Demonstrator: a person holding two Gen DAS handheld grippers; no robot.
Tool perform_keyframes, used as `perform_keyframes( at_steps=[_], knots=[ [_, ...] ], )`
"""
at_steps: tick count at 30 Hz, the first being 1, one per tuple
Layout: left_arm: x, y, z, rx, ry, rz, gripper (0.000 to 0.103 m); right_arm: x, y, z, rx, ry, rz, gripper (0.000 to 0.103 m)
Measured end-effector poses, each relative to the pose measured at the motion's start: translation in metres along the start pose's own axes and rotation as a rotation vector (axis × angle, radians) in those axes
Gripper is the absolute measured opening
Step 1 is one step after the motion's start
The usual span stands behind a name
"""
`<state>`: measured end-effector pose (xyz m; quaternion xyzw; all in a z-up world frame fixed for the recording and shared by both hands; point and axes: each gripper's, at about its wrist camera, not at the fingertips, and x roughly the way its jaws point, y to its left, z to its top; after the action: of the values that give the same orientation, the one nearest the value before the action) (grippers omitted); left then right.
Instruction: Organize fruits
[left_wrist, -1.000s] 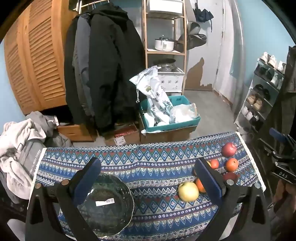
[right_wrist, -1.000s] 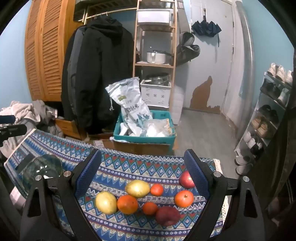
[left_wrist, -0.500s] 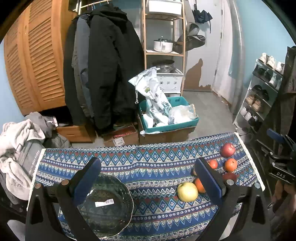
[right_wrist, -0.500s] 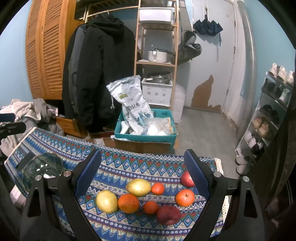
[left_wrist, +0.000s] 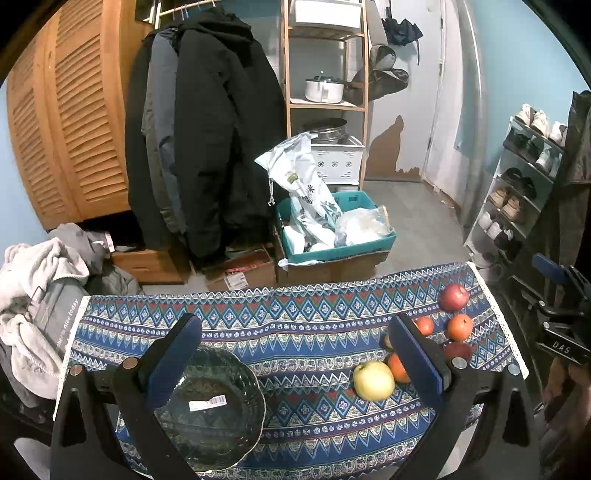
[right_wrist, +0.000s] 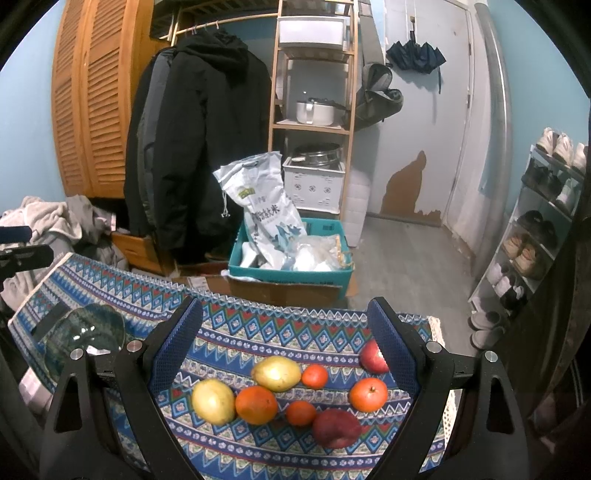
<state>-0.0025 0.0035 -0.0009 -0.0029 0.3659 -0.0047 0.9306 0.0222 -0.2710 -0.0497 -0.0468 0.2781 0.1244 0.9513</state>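
Left gripper (left_wrist: 291, 336) hangs wide open and empty above the glass bowl (left_wrist: 210, 406), which sits on the patterned tablecloth (left_wrist: 295, 314). To the bowl's right, the fruits (right_wrist: 280, 391) lie clustered together, with the right gripper (right_wrist: 284, 317) spread wide above them, gripping nothing.

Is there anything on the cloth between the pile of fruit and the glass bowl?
Nothing visible. In the left wrist view, only bare patterned tablecloth lies between the yellow-green apple and the glass bowl.

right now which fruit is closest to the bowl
The yellow-green apple, leftmost of the fruit; the oranges and red apples lie further right of the bowl.
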Motion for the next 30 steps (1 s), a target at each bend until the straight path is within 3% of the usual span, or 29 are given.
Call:
perform_keyframes(
  at_steps=[30],
  knots=[
    [-0.0002, -0.0007, -0.0008, 0.007, 0.004, 0.0, 0.102, -0.0001, 0.0017, -0.0001, -0.003, 0.0, 0.0, 0.089]
  ],
)
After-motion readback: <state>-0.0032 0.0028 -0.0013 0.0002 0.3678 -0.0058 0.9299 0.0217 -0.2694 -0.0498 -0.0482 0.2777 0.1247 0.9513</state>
